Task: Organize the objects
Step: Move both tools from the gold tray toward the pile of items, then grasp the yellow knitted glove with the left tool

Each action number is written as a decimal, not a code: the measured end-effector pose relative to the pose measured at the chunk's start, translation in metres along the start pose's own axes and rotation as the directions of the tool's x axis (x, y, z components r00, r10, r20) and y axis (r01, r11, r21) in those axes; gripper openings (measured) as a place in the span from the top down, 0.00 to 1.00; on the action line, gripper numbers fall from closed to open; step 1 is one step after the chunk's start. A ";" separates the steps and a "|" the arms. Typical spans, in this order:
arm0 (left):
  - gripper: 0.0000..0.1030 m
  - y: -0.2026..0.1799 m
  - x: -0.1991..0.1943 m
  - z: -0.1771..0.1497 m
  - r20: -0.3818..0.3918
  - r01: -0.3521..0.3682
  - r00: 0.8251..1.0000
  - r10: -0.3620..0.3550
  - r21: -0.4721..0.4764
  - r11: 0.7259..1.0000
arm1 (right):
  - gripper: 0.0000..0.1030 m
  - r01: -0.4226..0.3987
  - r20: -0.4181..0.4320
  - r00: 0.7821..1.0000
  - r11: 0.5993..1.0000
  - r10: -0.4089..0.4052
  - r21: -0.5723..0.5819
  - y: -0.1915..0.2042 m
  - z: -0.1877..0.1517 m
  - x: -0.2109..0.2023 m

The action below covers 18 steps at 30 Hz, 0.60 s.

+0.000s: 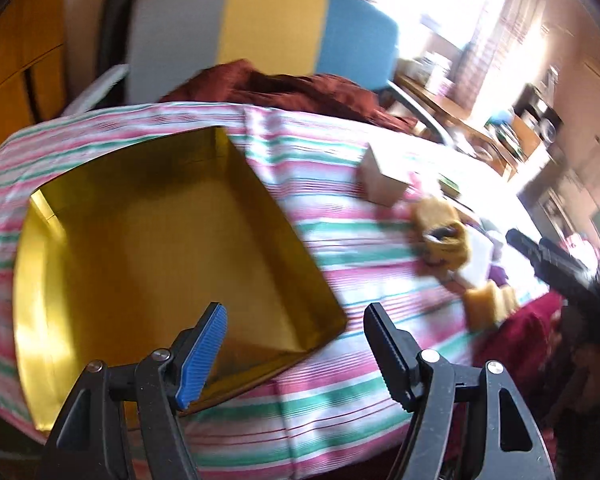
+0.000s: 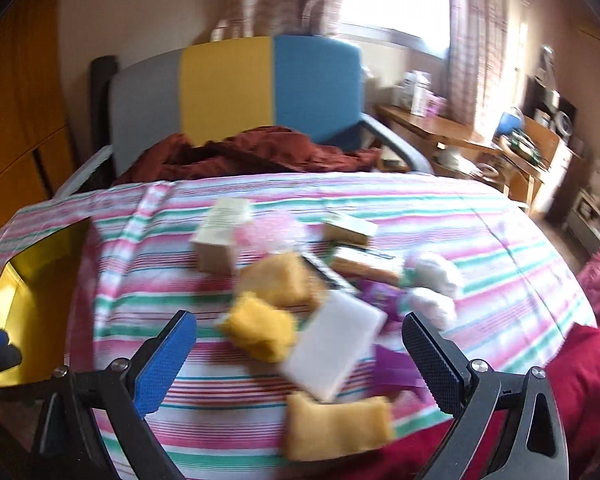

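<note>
The box [image 1: 172,256] is the landmark: a gold, glossy, open-topped rectangular container on the striped cloth [image 1: 340,380], with nothing visible inside.

Left tool [image 1: 296,356]: held above the box's near corner, pointing across the desk; jaws apart, gripping nothing. One pad is blue ribbed, the other black and toothed.

Right tool [image 2: 300,356]: held to the right of the box, above the pile; jaws wide apart, gripping nothing. Its tip also shows at the right edge of the left wrist view.

Pile, right of the box, all lying on the cloth and blurred:
- white block [image 2: 332,352], flat, smooth, rectangular, at the centre;
- yellow sponge [image 2: 262,332], coarse, touching the block on the side toward the box;
- tan sponge [image 2: 278,278], just behind the yellow one;
- tan pad [image 2: 338,428], soft, rectangular, nearest the camera;
- beige carton [image 2: 220,236], upright, closest to the box;
- white puffs [image 2: 436,284], rounded, on the far side from the box.

Beyond the box stands a chair [image 2: 236,88] with grey, yellow and blue panels; a rust-red fabric [image 2: 252,152] lies on its seat.
</note>
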<state>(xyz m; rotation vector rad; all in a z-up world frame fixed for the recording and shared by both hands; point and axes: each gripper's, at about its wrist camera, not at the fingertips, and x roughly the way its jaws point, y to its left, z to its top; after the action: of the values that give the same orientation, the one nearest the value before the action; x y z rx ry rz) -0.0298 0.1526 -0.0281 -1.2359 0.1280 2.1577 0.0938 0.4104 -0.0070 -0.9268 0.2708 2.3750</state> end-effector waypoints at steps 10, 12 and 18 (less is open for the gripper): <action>0.30 -0.087 0.049 0.037 -0.087 0.256 0.965 -0.248 0.095 0.962 | 0.00 0.033 -0.067 0.998 0.980 -0.020 0.195 -0.074 0.005 0.004; 0.30 -0.103 0.062 0.045 -0.088 0.271 0.961 -0.263 0.108 0.956 | 0.00 0.027 -0.068 0.998 0.980 -0.014 0.198 -0.077 0.004 0.003; 0.30 -0.137 0.104 0.059 -0.150 0.315 0.943 -0.297 0.116 0.942 | 0.00 0.002 -0.102 0.994 0.963 0.027 0.271 -0.096 -0.003 0.009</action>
<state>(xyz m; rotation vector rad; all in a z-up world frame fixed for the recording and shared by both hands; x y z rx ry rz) -0.0319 0.3338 -0.0484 -1.2272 0.1279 1.7710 0.1459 0.4914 -0.0134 -0.9196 0.6275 2.2315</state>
